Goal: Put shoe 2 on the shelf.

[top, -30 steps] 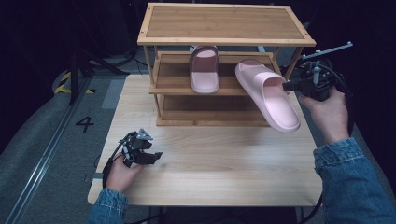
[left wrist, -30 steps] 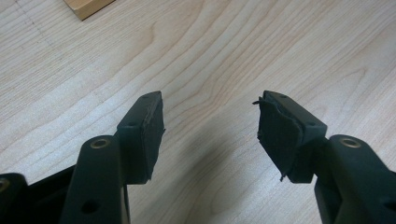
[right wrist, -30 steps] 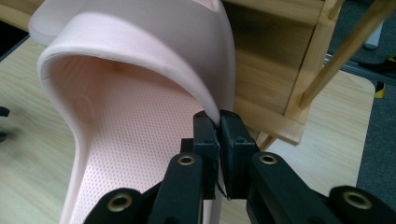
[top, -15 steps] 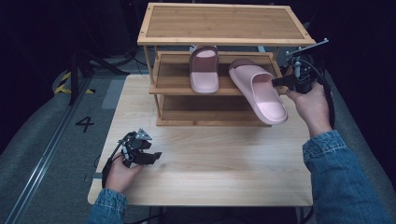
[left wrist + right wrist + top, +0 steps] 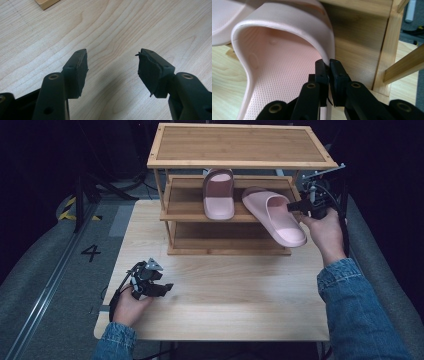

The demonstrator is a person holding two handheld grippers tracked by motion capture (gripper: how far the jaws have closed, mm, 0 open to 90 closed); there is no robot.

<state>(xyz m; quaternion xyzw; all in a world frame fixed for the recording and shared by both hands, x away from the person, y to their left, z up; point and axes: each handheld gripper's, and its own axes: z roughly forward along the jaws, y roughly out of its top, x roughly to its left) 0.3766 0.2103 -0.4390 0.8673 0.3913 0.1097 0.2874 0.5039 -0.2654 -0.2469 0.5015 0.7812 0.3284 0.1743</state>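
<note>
A pink slipper [image 5: 276, 215] hangs slanted at the right of the wooden rack's [image 5: 240, 165] middle shelf, toe on the shelf, heel jutting out over the front edge. My right gripper [image 5: 294, 206] is shut on that slipper's strap edge [image 5: 327, 53]; in the right gripper view the pads [image 5: 322, 70] pinch the thin pink band. A second pink slipper [image 5: 218, 192] lies flat on the middle shelf to its left. My left gripper [image 5: 159, 289] rests low on the table near the front left, open, with bare wood between its pads [image 5: 80, 67].
The rack stands at the back of the light wooden table [image 5: 225, 295]. A rack post [image 5: 388, 47] stands close to the right of the held slipper. Dark floor with a "4" mark [image 5: 90, 252] lies left of the table.
The right hand has carried the slipper left and down toward the middle shelf, so its toe now sits over the shelf. The left gripper has stayed put.
</note>
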